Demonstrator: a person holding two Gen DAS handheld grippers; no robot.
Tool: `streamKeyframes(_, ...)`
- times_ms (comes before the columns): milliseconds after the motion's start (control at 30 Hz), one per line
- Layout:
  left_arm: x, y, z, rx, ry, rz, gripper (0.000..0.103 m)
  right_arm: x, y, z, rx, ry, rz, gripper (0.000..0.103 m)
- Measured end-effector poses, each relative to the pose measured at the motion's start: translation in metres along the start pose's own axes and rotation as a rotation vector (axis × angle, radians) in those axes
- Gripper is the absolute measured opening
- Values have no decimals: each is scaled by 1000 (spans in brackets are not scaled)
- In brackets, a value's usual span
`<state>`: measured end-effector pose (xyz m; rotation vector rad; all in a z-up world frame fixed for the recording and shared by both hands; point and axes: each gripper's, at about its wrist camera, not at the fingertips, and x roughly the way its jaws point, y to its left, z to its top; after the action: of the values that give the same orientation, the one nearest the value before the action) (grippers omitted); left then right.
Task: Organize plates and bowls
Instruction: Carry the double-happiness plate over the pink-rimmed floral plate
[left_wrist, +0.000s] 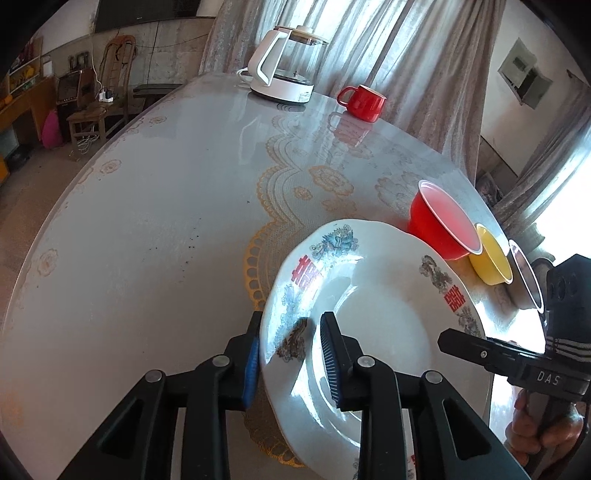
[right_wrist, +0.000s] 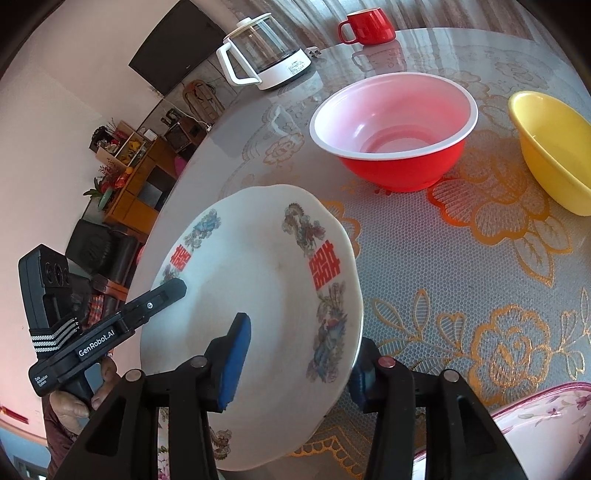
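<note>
Item: white plate (left_wrist: 373, 332), tilted, both your L gripper (left_wrist: 291, 354) & R gripper (right_wrist: 299, 362) clamped on rim; uneven pull could slip it onto red bowl (right_wrist: 395, 147)

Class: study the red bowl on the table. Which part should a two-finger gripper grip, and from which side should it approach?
Grip the red bowl by its thin white rim, one finger inside and one outside the wall, coming from above. It stands upright and open, and its body looks too wide to span. The rim arc away from the yellow bowl probably gives more room.
</note>
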<state>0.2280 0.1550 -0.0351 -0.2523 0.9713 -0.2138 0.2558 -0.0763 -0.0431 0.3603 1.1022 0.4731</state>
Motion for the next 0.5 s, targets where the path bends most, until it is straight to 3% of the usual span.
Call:
streamKeyframes(67,-5,1,-5,5,-3,-5,29,-4,2,-2,5,-17,-1,53)
streamKeyframes(167,-9,5,-7,-11,-7,-13,29,-7,3,-5,-4,-34,25,52)
streamKeyframes(367,-23,4,-15,-9,-16,-39,29,-16,12,-16,-76,-48,-11,49)
streamKeyframes(500,-30,-1,-22,-6,-20,-51,29,-21,6,-18,-40,-37,-1,50)
